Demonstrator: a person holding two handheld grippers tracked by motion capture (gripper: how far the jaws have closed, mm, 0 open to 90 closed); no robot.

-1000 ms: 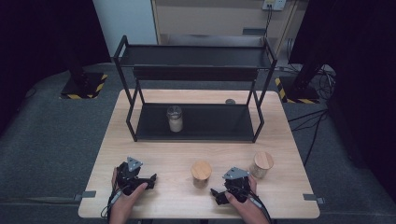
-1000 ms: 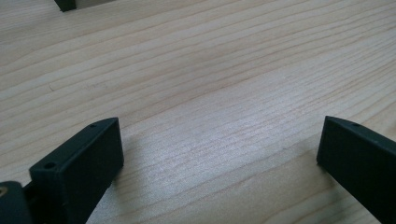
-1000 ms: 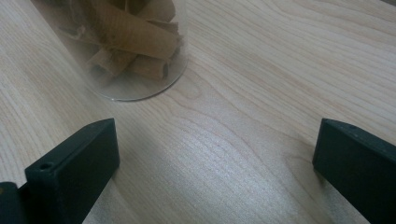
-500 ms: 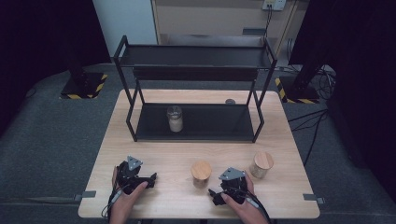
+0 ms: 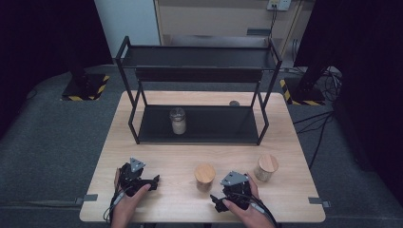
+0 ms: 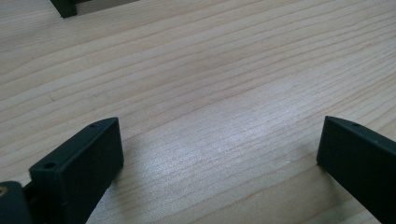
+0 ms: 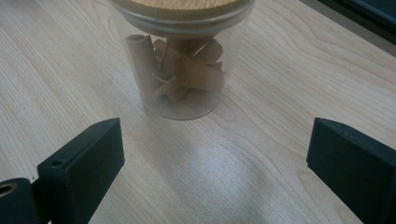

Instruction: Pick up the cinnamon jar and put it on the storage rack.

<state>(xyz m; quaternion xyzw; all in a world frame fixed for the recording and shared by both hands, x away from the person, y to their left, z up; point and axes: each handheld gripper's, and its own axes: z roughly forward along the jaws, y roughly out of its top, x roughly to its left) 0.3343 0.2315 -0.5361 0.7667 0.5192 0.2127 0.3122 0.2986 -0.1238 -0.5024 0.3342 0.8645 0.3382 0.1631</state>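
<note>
The glass jar (image 7: 180,60) with a wooden lid holds curled brown sticks and stands on the table (image 5: 157,161), in front of the shelf (image 5: 197,90). Just behind the jar, the right gripper (image 7: 215,163) has narrowed slightly yet stays spread, empty, touching nothing.

Lab recording bay: black curtains (image 5: 43,42), hazard-taped stand bases (image 5: 85,88), floor cables (image 5: 316,128).

A pale wooden desk (image 5: 157,156) fills the middle of the high view, standing on grey floor (image 5: 52,137). A black two-tier shelf (image 5: 199,121) sits on its far half, with a glass jar (image 5: 178,120) on the lower tier. Toward the lower right stand two wooden-lidded jars, one near centre (image 5: 205,176), one further right (image 5: 265,167).
</note>
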